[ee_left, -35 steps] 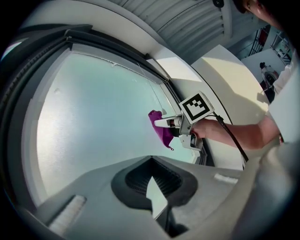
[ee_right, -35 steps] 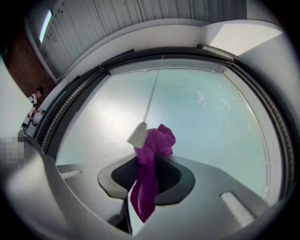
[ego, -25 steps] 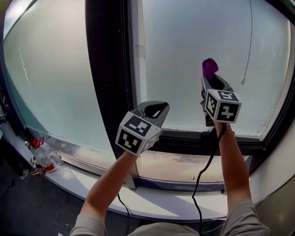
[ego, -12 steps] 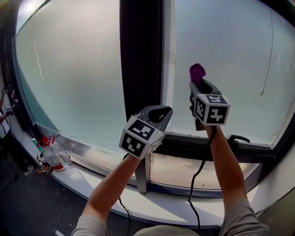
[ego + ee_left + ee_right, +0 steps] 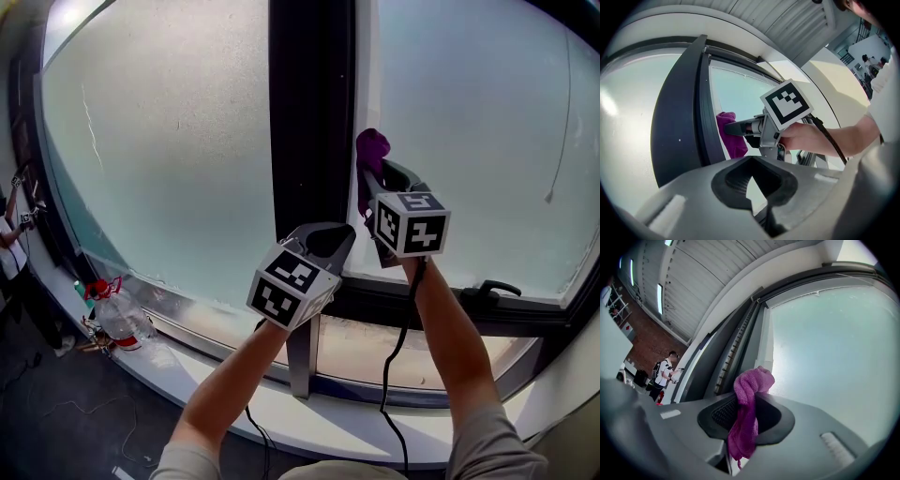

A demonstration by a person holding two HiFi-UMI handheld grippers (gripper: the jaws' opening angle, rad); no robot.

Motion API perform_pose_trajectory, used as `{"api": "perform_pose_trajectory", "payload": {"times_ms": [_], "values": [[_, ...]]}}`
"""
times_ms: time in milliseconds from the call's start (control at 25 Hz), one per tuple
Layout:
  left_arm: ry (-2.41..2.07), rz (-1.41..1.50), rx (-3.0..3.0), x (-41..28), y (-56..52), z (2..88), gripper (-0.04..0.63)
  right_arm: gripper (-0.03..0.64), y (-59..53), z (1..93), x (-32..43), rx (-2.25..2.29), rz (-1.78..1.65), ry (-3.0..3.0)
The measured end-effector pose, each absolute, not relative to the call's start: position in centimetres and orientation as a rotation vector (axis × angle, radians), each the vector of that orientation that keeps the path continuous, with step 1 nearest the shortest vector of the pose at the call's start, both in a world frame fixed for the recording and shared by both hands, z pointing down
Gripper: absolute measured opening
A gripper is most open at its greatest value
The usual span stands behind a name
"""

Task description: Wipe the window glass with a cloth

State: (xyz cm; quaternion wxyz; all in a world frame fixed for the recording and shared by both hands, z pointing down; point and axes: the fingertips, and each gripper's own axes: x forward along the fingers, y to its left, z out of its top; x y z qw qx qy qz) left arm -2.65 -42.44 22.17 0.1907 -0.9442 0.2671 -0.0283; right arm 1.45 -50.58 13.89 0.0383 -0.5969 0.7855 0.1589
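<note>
Right hand-held gripper, clamped on the purple cloth, has swept left across the window glass to the dark mullion (pane edge reached). Left hand-held gripper is closed and empty. Next stroke probably reverses or drops lower.

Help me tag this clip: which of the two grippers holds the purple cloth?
The right gripper, its jaws shut on the purple cloth beside the dark window frame; the left gripper holds nothing.

A long white window sill curves along below the left hand-held gripper and on past it to the left. At the sill's end, well to the left of and lower than that hand-held gripper, rests a clear plastic bottle with red cap.
</note>
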Motion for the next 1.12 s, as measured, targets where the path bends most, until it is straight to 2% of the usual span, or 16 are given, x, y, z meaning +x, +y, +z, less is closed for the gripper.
{"api": "perform_pose_trajectory", "payload": {"times_ms": [520, 760, 1120], "values": [[0.686, -0.031, -2.668, -1.0, -41.2, 21.8, 0.0, 0.11, -48.3, 12.2, 1.9, -1.81, 0.567, 2.388], [0.588, -0.014, -2.668, 4.0, -39.2, 21.4, 0.0, 0.112, -45.5, 12.5, 8.7, -1.914, 0.57, 2.3], [0.368, 0.037, -2.688, 16.0, -34.6, 20.3, 0.0, 0.112, -38.1, 12.1, 24.5, -2.15, 0.587, 2.083]]}}
